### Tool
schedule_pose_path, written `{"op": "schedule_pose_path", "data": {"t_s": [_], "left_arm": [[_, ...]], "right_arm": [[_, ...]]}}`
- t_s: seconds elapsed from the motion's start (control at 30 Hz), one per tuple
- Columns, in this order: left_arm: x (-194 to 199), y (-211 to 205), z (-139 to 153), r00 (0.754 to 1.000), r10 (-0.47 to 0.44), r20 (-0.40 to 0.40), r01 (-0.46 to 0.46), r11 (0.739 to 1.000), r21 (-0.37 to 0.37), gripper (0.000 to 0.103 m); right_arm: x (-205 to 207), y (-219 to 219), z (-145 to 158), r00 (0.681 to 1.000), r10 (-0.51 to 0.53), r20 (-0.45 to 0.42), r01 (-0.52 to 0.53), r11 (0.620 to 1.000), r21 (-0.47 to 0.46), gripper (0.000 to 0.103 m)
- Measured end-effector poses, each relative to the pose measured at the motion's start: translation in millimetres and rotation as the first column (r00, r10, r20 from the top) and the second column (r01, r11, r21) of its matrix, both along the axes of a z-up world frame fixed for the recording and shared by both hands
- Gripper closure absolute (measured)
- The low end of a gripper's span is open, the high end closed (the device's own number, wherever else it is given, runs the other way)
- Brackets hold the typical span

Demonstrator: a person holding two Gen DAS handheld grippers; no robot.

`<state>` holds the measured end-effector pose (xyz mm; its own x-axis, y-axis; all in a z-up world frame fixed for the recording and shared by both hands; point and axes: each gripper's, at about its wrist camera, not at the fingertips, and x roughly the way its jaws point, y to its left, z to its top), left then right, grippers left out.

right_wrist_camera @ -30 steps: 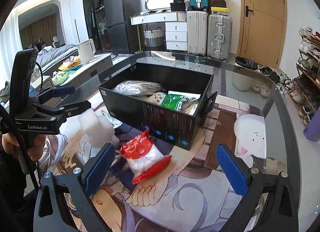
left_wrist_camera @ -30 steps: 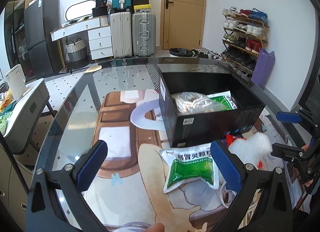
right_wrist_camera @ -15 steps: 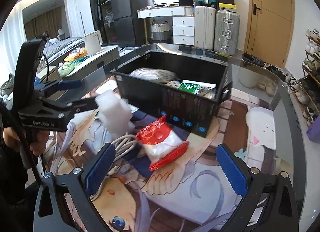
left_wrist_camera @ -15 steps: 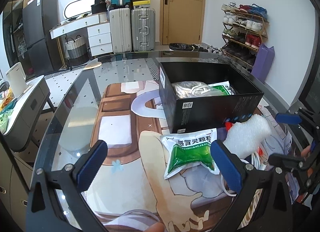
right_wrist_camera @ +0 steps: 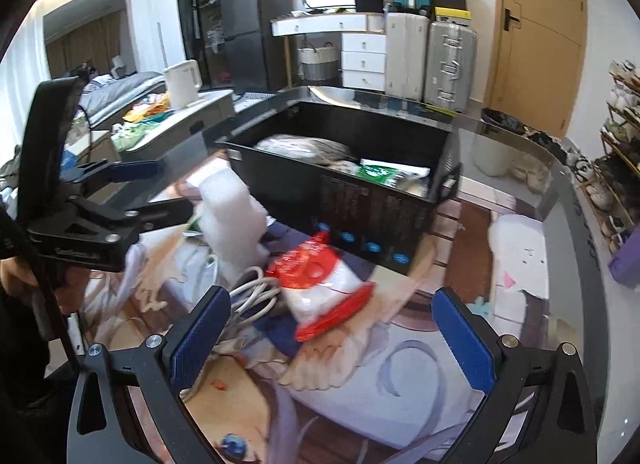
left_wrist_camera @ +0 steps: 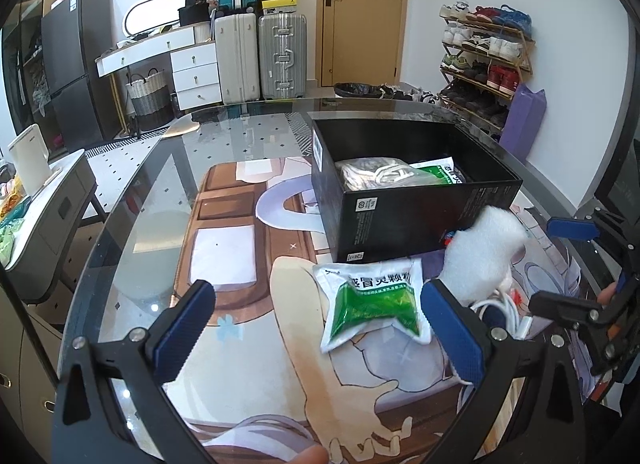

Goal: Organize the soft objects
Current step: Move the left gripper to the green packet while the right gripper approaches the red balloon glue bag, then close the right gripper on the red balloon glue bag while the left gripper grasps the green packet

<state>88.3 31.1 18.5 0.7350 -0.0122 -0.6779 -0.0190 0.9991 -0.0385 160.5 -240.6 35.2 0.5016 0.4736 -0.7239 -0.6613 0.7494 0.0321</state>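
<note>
Red pouch (right_wrist_camera: 320, 284) plain in right view, nearly hidden in left

Black box (left_wrist_camera: 416, 220): open-topped, upright on the surface; holds a grey-white bagged bundle (left_wrist_camera: 376, 174) and a green-printed packet (left_wrist_camera: 434, 174).
Green sachet (left_wrist_camera: 374, 302): flat on the surface, just before the box.
White foam piece (left_wrist_camera: 482, 254): raised beside the box.
Red-and-white pouch (right_wrist_camera: 324, 284): tilted, near the box front.
White cable coil (right_wrist_camera: 254, 294): beside the pouch.
</note>
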Motion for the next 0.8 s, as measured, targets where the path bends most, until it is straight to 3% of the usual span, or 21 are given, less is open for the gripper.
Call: {"op": "schedule_pose_path", "data": {"t_s": [0.37, 0.8], "left_arm": [[7.2, 4.1, -9.4, 0.999, 0.031, -0.042, -0.032, 0.999, -0.006, 0.0], [14.0, 4.3, -20.7, 0.995, 0.024, -0.097, -0.025, 1.0, -0.002, 0.0]], "right_arm": [[24.9, -5.4, -14.3, 0.999, -0.032, -0.03, 0.031, 0.999, -0.039, 0.001], [37.1, 30.1, -33.2, 0.997, 0.057, -0.059, -0.063, 0.991, -0.116, 0.002]]}}
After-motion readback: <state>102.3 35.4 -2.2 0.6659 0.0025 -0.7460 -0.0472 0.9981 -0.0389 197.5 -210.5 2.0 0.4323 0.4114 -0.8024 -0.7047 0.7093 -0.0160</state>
